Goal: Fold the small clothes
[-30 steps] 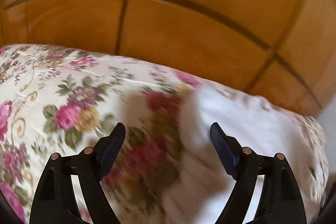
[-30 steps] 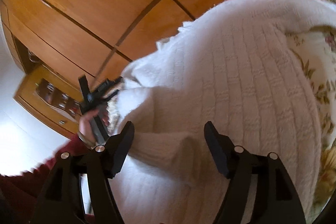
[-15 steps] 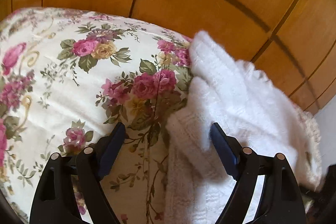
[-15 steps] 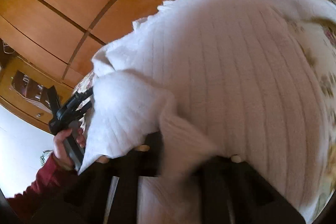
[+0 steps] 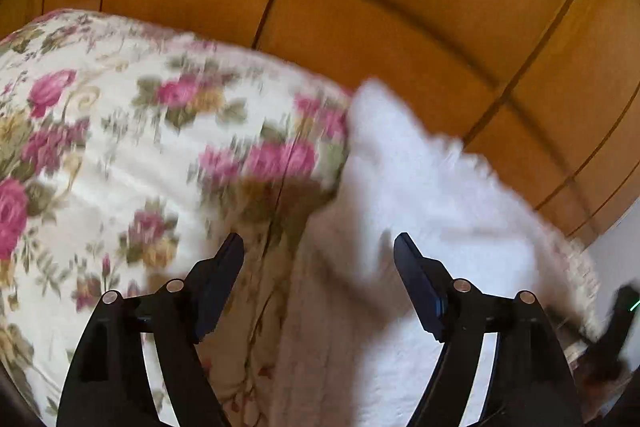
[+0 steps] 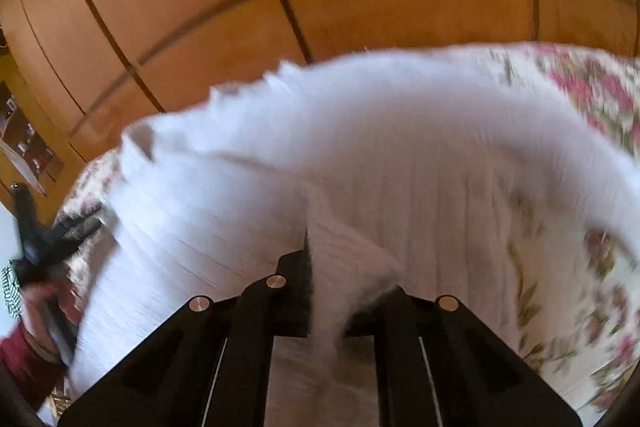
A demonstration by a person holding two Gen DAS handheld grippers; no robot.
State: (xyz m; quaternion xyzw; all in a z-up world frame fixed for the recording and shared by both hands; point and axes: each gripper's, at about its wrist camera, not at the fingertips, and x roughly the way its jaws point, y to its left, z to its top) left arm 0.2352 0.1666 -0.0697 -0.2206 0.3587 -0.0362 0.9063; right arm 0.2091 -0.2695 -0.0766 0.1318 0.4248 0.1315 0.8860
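Presently, item one: floral bedspread, covering the bed, bare on the left, wooden panelling behind.

Item two: left gripper, jaws spread wide, holding nothing. It hovers over the left border of the garment; the left jaw is above bedspread, the right jaw above knit.

Item three: white knitted sweater, lying on the bed to the right of and ahead of the left gripper, ribs running roughly away from the right camera. Motion blur hides finer detail.

Item four: right gripper, jaws pressed together on a bunched fold of the sweater, likely a sleeve or cuff, lifted clear of the body.

Judgement: the right gripper is the nearer and the only one engaged; the pinched fold must travel across the sweater body.
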